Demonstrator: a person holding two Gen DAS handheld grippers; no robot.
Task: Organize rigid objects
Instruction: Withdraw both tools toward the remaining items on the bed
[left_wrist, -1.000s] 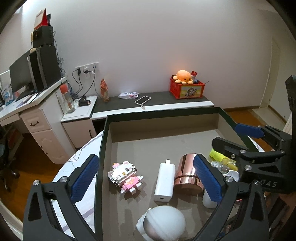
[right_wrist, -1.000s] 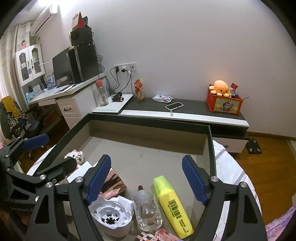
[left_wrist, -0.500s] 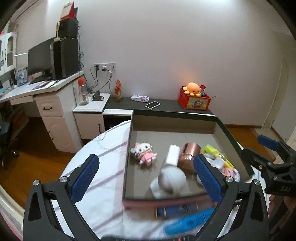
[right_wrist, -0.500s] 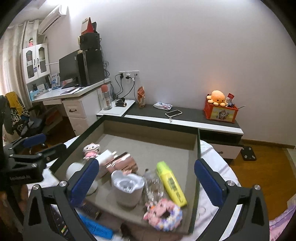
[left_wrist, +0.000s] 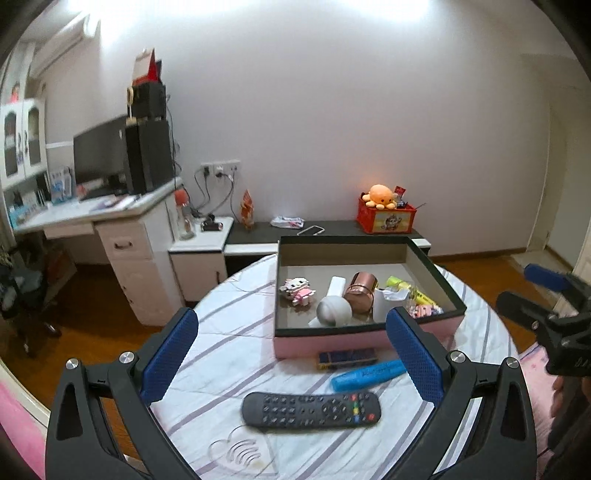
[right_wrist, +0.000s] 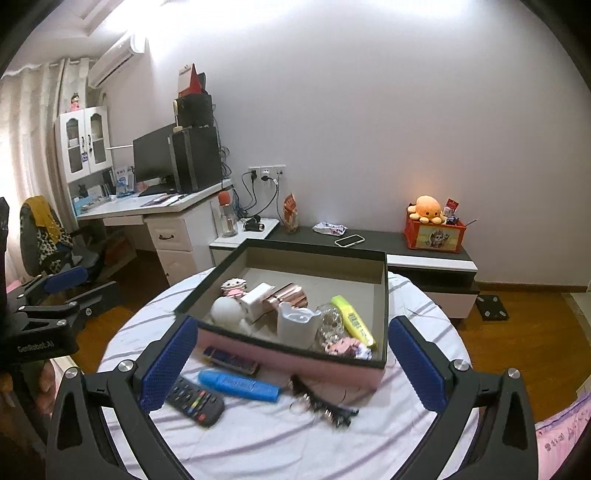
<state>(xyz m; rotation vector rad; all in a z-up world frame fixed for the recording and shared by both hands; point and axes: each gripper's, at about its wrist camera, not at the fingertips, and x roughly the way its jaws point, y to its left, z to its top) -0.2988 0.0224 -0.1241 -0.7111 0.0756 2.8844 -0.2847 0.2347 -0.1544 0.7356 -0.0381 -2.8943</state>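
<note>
Round table (left_wrist: 236, 332), striped cloth; pink box (left_wrist: 362, 341) on top; remote (left_wrist: 310, 410), blue marker (left_wrist: 367, 374) beside box. Desk (right_wrist: 155, 206), low shelf (right_wrist: 369, 240) along wall. Left gripper (left_wrist: 291, 358), right gripper (right_wrist: 291, 362): jaws spread, empty.

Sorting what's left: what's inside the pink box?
Pink box holds a cat figure, white charger, copper cup, yellow highlighter. Anything beneath them is hidden.

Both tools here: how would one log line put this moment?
left tool: open, empty | right tool: open, empty | remote, blue marker: outside box
</note>
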